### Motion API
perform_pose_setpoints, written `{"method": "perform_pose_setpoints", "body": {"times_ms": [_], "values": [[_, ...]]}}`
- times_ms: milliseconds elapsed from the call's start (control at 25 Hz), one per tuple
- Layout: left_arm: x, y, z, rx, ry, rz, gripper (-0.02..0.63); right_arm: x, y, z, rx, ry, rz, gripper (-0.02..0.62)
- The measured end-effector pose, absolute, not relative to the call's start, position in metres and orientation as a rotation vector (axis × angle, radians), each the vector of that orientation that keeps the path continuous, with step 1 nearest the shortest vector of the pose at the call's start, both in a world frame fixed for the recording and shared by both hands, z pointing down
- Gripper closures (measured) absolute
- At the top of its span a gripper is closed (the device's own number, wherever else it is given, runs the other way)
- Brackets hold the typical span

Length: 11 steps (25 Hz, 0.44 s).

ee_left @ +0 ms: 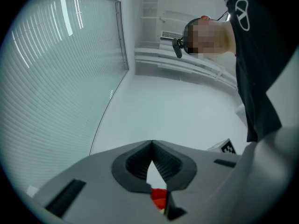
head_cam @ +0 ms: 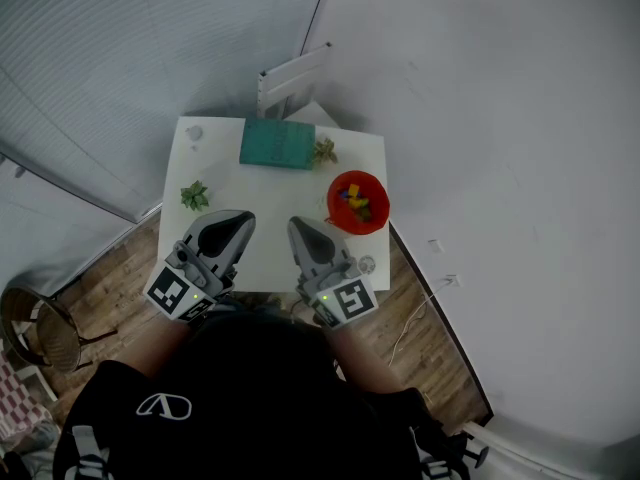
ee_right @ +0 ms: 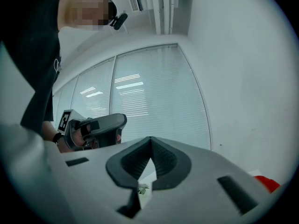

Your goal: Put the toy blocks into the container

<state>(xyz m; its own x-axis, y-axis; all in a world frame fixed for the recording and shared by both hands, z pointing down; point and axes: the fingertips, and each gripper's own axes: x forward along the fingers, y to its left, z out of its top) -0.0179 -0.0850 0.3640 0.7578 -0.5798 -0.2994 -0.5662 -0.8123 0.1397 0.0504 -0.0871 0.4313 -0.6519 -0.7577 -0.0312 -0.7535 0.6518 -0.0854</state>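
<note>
Toy blocks (head_cam: 352,199) inside red container (head_cam: 374,218)

Holding left gripper (head_cam: 240,220) and right gripper (head_cam: 298,228) left of red container, jaws of each pressed together on nothing. Seeing teal box (head_cam: 277,143) and small plant (head_cam: 324,151) lying beyond red container, second plant (head_cam: 194,196) far to its left.

Grey plastic left gripper (ee_left: 152,144), jaw tips together, black ribbed pads (ee_left: 135,164) framing a narrow gap, bright red patch (ee_left: 159,197) showing low through it, pale slatted window blinds (ee_left: 56,78) left, person's black shirt (ee_left: 261,55) right.
</note>
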Motion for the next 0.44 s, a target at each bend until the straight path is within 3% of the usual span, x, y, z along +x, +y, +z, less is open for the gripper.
{"method": "perform_pose_setpoints", "body": {"times_ms": [440], "values": [[-0.0168, -0.0842, 0.3649, 2.908, -0.939, -0.51, 0.601, 0.0551, -0.086, 0.4338, -1.3, 2.792, -0.133, 0.592]]}}
